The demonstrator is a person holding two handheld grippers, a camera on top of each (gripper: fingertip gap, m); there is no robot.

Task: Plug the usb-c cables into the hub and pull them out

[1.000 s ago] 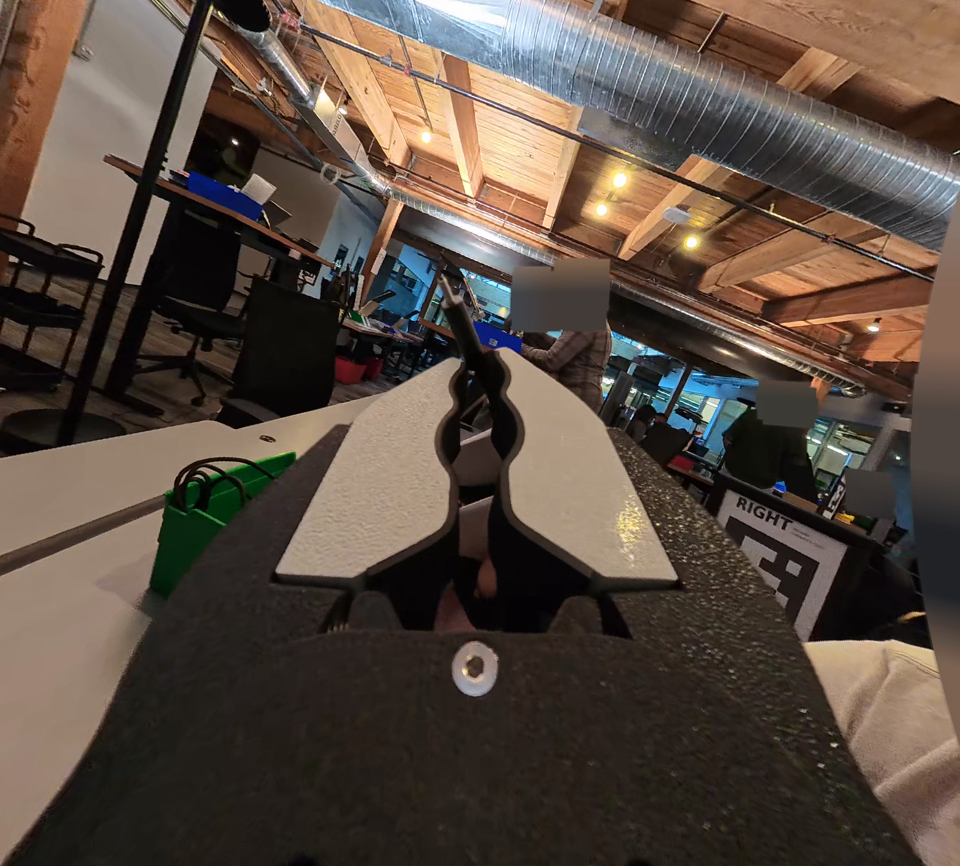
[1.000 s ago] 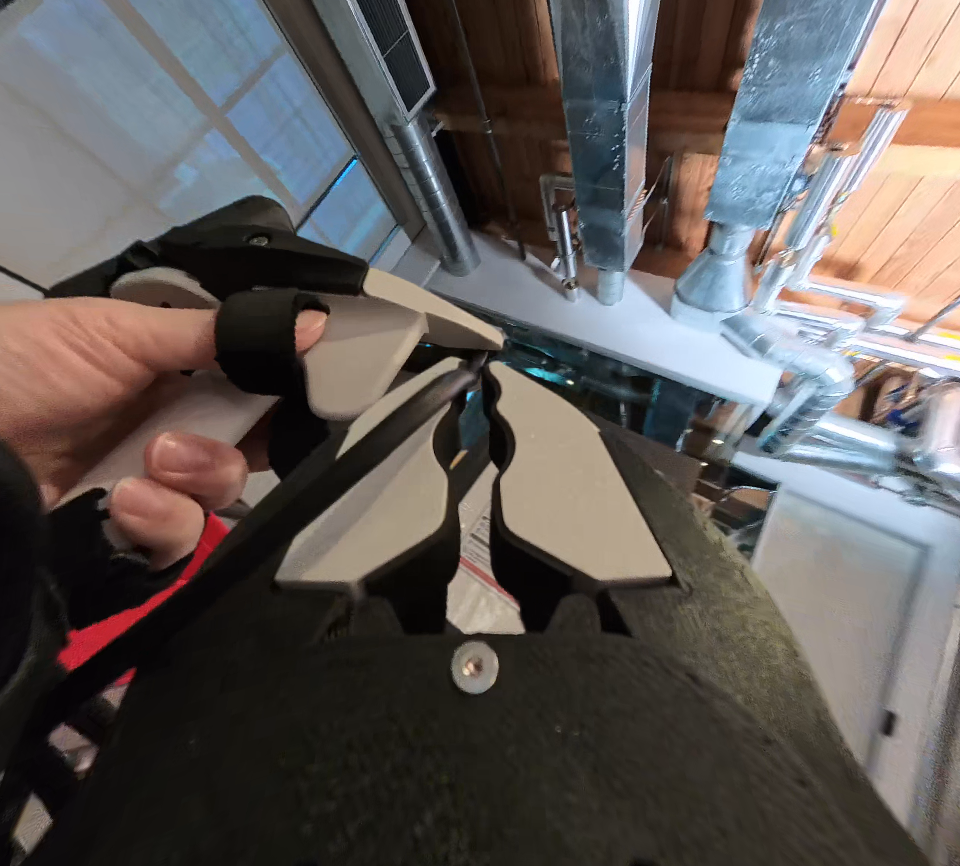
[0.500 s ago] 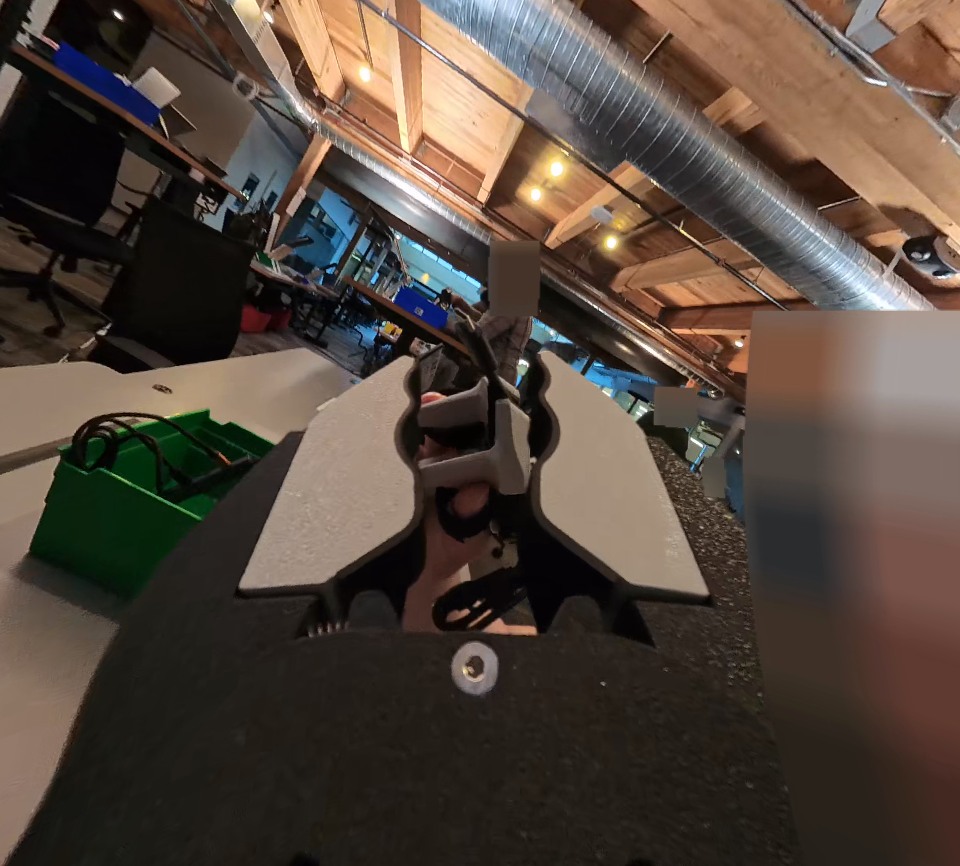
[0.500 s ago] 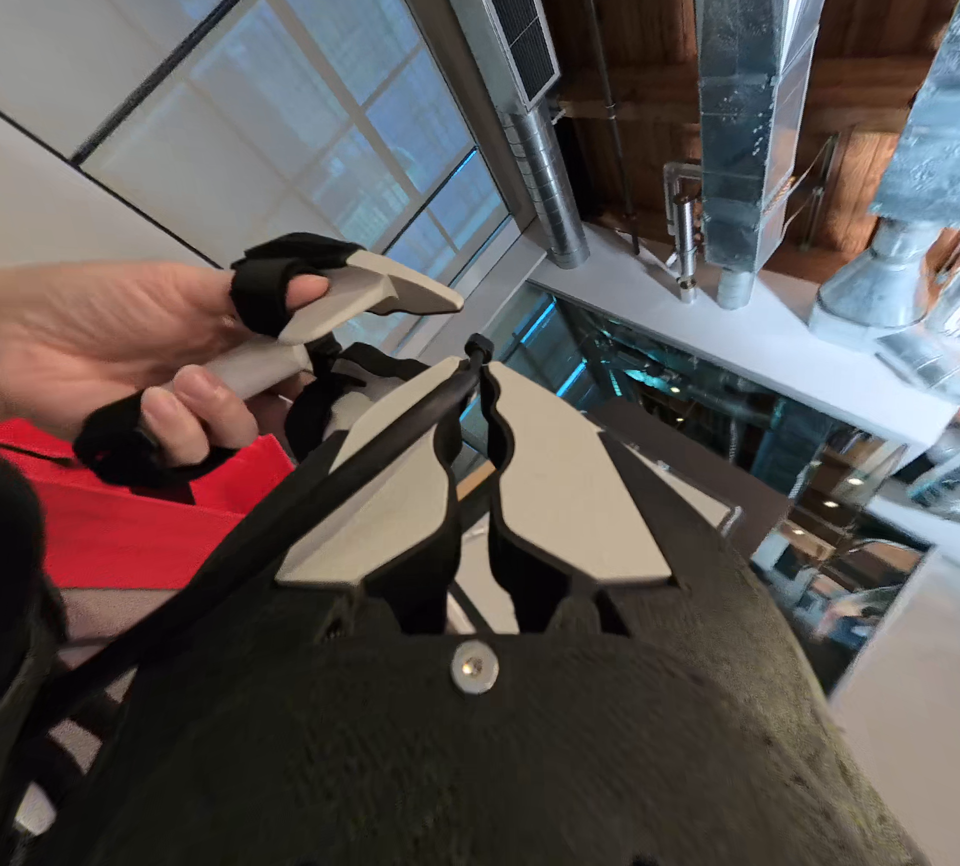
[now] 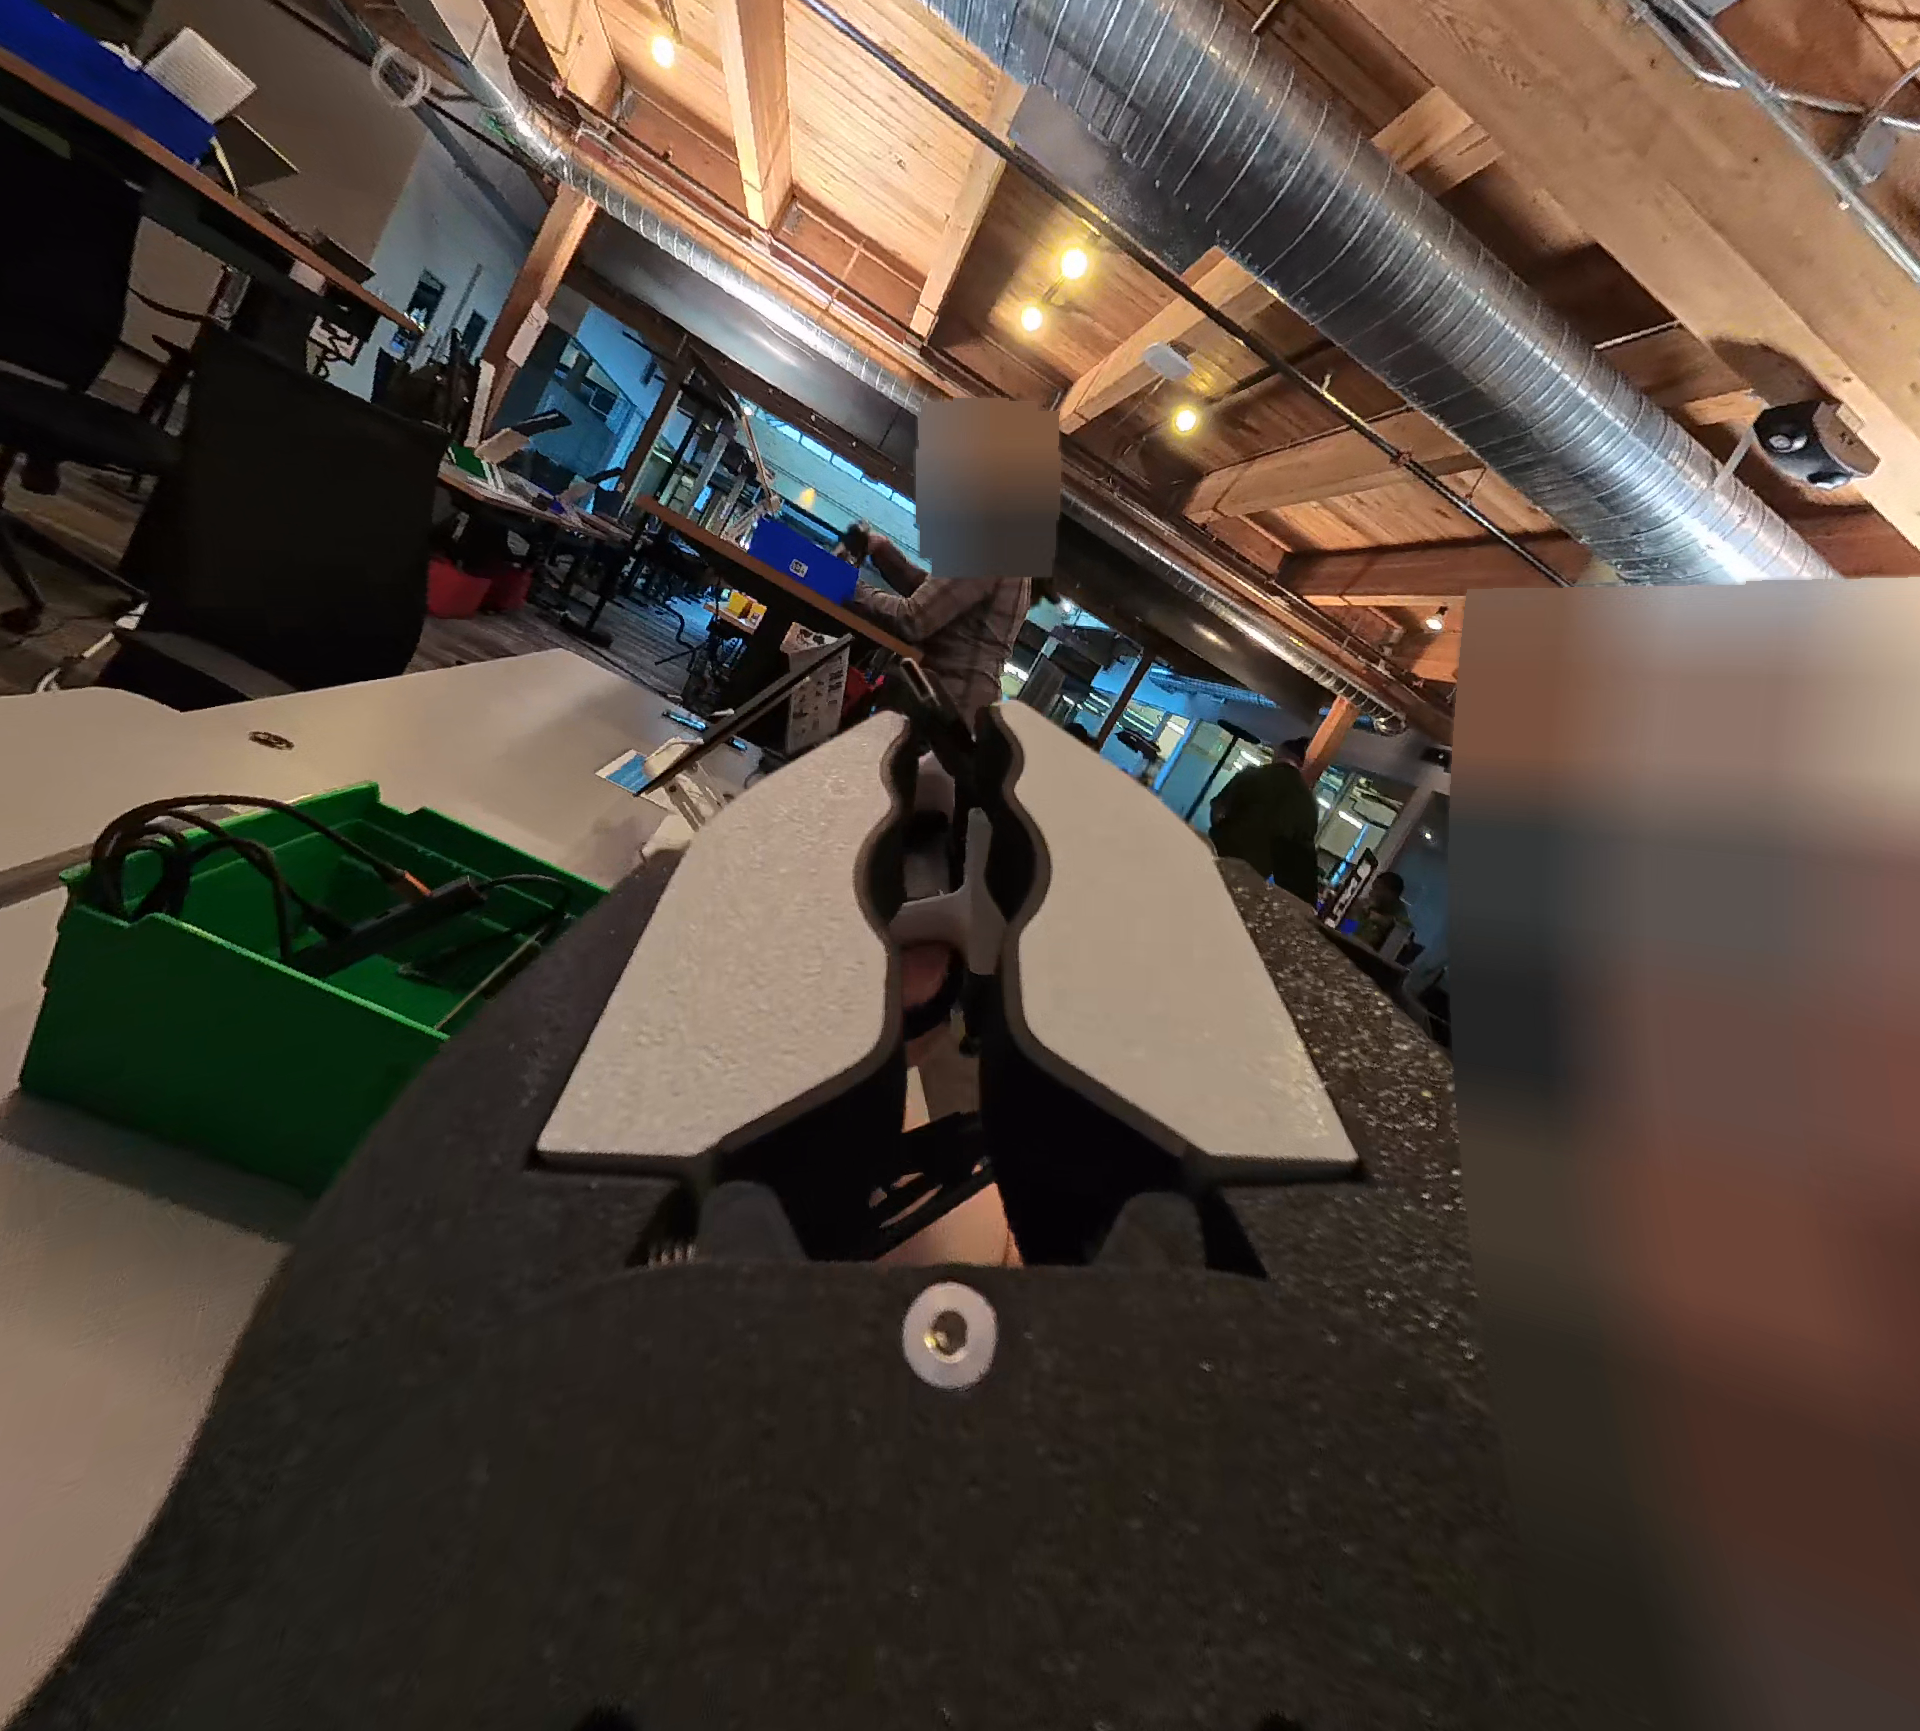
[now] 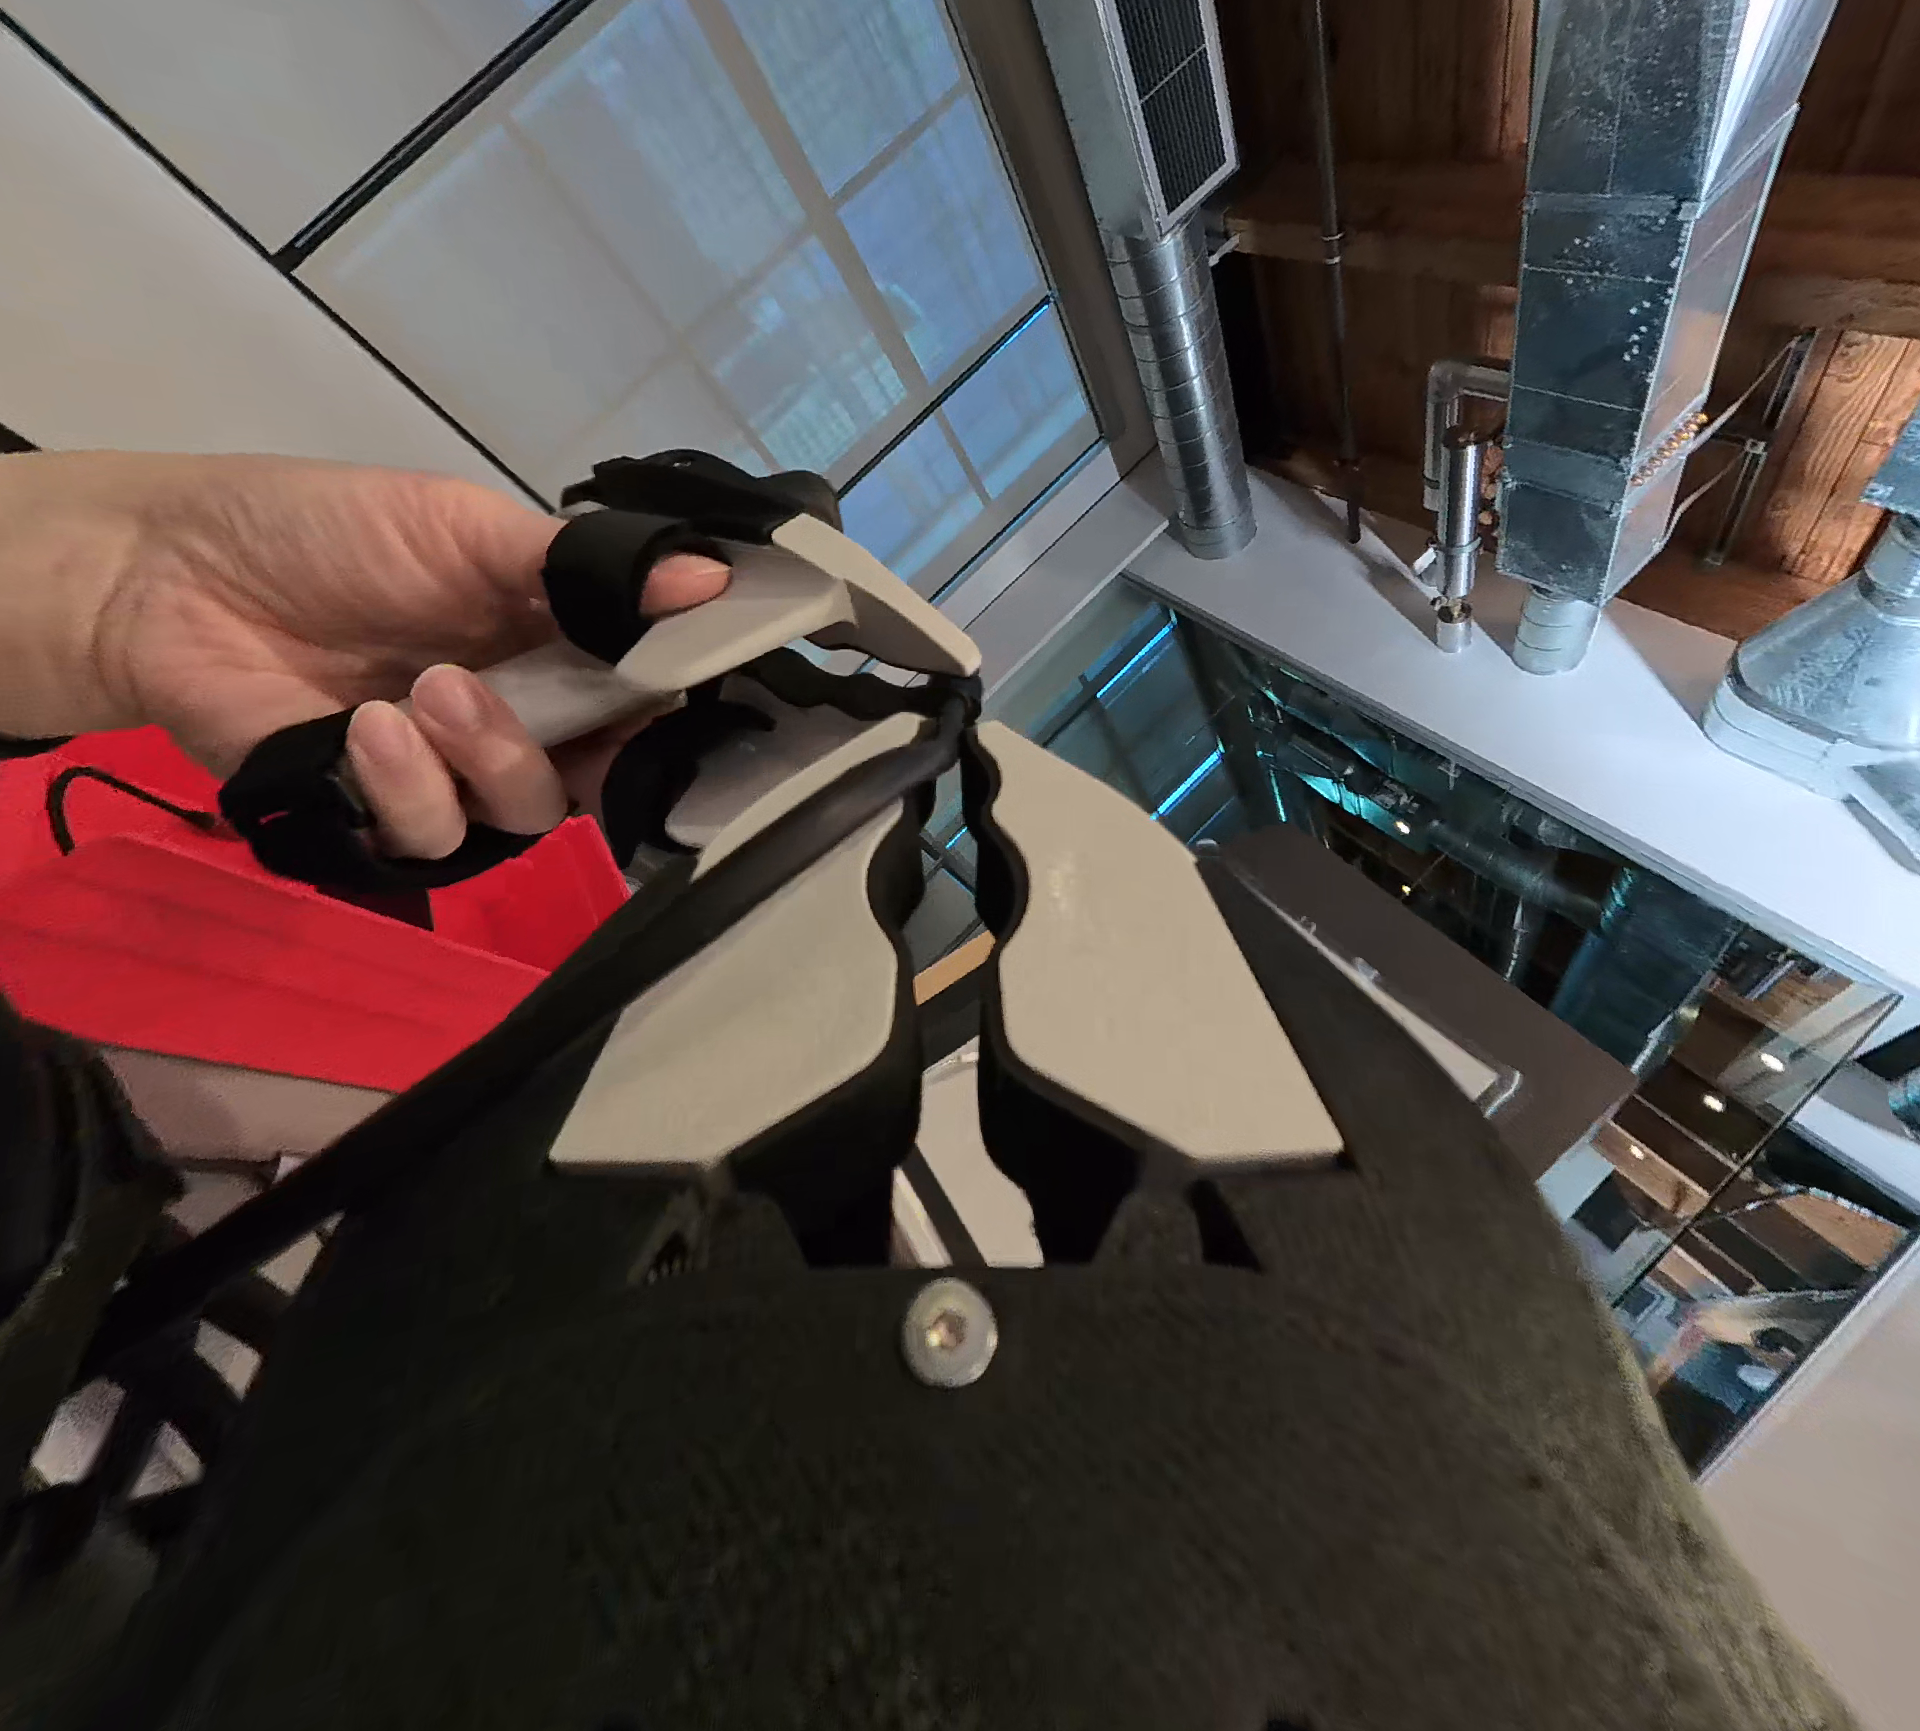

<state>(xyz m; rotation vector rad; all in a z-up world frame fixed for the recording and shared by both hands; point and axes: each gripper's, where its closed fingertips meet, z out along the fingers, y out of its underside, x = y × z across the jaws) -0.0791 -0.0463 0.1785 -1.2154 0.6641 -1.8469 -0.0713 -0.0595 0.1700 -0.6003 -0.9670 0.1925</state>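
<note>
An open workshop with a plank-and-beam timber ceiling and ribbed silver ducting [image 5: 1299, 154] frames both views, and a smooth pale grey table [image 5: 436, 736] lies under the left one. Nearest in the left wrist view, the left gripper [image 5: 951, 725] shows its grainy black body and two matte grey finger plates with wavy inner edges; the tips are drawn close together around a thin black cable [image 5: 940, 725] that rises between them. Just left of it on the table sits a green plastic tray [image 5: 208, 1027] with moulded compartments, holding loosely looped black cords and a slim dark plug. Beyond stand dark desks, a blue bin [image 5: 800, 561] and people at work. In the right wrist view, the right gripper [image 6: 961, 710] has the same pebbled black shell and flat grey plates, its tips pinched on the dark end of a round black usb-c cable [image 6: 727, 860] that trails back diagonally across its left plate. Touching that same spot is the pointed grey tip of the other gripper, strapped by black loops to the person's left hand [image 6: 301, 611]. Behind the hand lies a red plastic tray [image 6: 260, 933]. Farther off are gridded window panes [image 6: 665, 247] and square galvanised ducts. The hub cannot be made out in either view.
</note>
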